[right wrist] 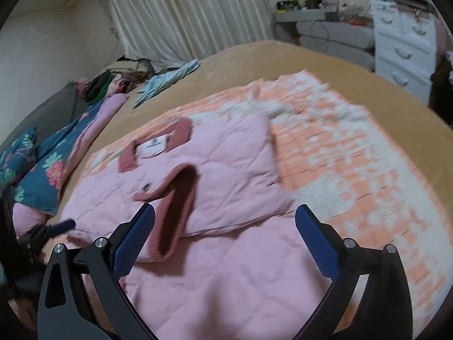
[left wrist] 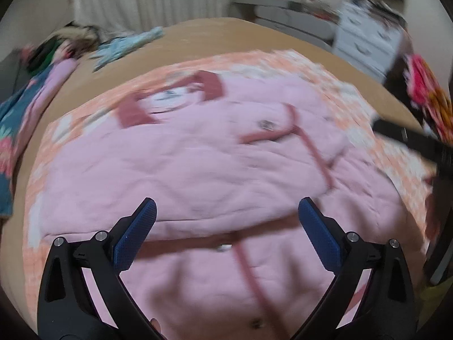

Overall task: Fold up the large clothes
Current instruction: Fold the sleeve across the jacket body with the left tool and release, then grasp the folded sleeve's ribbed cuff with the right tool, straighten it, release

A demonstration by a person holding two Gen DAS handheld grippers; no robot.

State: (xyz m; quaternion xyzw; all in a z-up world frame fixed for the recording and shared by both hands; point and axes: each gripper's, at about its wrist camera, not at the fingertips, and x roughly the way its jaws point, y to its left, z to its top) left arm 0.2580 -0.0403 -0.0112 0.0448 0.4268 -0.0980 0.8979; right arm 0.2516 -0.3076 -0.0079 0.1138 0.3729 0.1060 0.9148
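Observation:
A large pink quilted jacket (left wrist: 198, 164) with dark red trim lies spread on an orange-and-white patterned blanket (left wrist: 325, 70) on the bed. Its upper part is folded over the lower part. My left gripper (left wrist: 226, 215) is open and empty, just above the jacket's folded edge. My right gripper (right wrist: 225, 221) is open and empty over the jacket (right wrist: 226, 170), near a dark red cuff opening (right wrist: 178, 206). The right gripper shows at the right edge of the left wrist view (left wrist: 410, 138). The left gripper shows at the left edge of the right wrist view (right wrist: 56, 228).
The tan bed cover (right wrist: 254, 53) extends beyond the blanket (right wrist: 354, 153). A floral blue garment (right wrist: 42, 175) and a pile of clothes (right wrist: 121, 76) lie at the left. A light blue cloth (right wrist: 167, 80) lies behind. A white drawer unit (right wrist: 402, 45) stands at the far right.

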